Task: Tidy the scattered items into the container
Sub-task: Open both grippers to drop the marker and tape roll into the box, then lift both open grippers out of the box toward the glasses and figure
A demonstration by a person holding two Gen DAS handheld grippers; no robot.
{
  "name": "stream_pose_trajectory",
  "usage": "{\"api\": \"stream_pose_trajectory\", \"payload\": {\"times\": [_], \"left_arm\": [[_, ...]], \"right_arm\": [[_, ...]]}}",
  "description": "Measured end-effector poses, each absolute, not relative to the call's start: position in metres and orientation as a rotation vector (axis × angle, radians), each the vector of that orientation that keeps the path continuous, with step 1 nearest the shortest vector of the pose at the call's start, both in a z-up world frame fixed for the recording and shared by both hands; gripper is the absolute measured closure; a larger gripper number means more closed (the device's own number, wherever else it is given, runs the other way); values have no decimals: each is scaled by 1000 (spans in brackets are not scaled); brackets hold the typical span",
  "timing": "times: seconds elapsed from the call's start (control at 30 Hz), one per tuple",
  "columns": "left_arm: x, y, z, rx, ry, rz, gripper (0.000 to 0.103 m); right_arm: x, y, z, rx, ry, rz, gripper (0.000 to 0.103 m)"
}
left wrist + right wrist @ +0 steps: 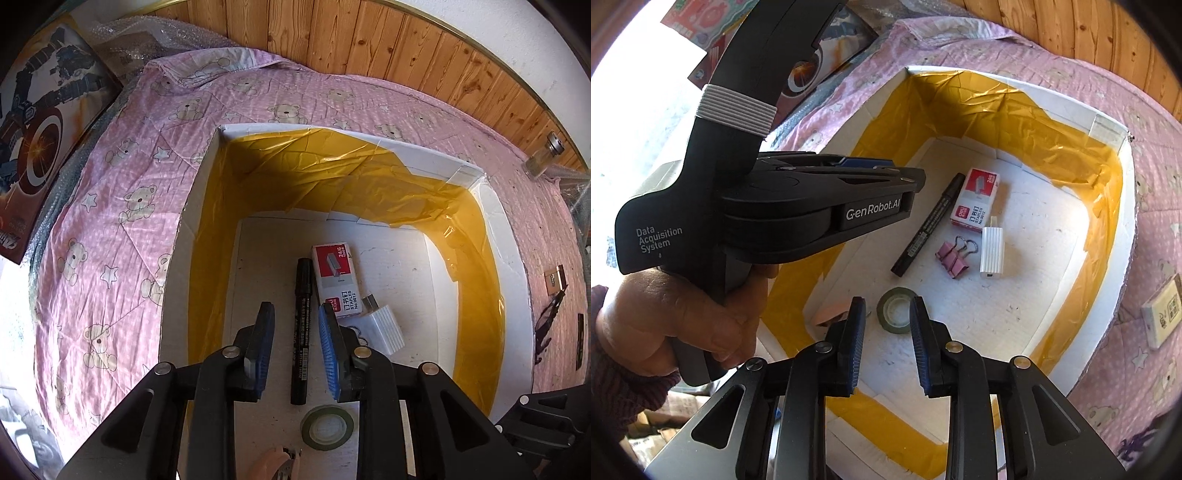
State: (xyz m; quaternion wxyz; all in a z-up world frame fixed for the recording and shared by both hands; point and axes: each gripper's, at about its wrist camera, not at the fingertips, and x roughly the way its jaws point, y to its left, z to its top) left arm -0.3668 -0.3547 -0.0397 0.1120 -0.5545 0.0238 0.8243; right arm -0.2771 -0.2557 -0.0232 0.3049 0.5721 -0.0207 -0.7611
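A white foam box (207,184) lined with yellow tape sits on a pink bear-print quilt. On its floor lie a black marker (303,325), a red-and-white staples box (334,278), a white charger (386,328), pink binder clips (951,258) and a green tape roll (895,310). My left gripper (296,308) hangs open over the marker, its blue pads either side of it without touching. In the right wrist view the left gripper (916,181) shows from the side, held by a hand. My right gripper (887,301) is open above the tape roll, holding nothing.
On the quilt right of the box lie a small cream card-like item (1161,314), a dark tangled item (546,328) and a glass bottle (546,158). A printed poster (40,147) and bubble wrap lie to the left. A wood-panel wall runs behind. A pinkish object (831,314) rests in the box's near corner.
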Motion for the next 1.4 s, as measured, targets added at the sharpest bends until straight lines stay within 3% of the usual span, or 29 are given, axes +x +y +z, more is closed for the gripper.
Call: {"api": "stream_pose_trajectory", "payload": {"times": [0.8, 1.4], "left_arm": [[-290, -337, 4, -1525, 167, 2450, 72], [-235, -322, 33, -1473, 182, 2452, 70]], "right_arm": [[-220, -233, 8, 1417, -42, -2077, 71], [-178, -215, 34, 1273, 118, -2219, 67]]}}
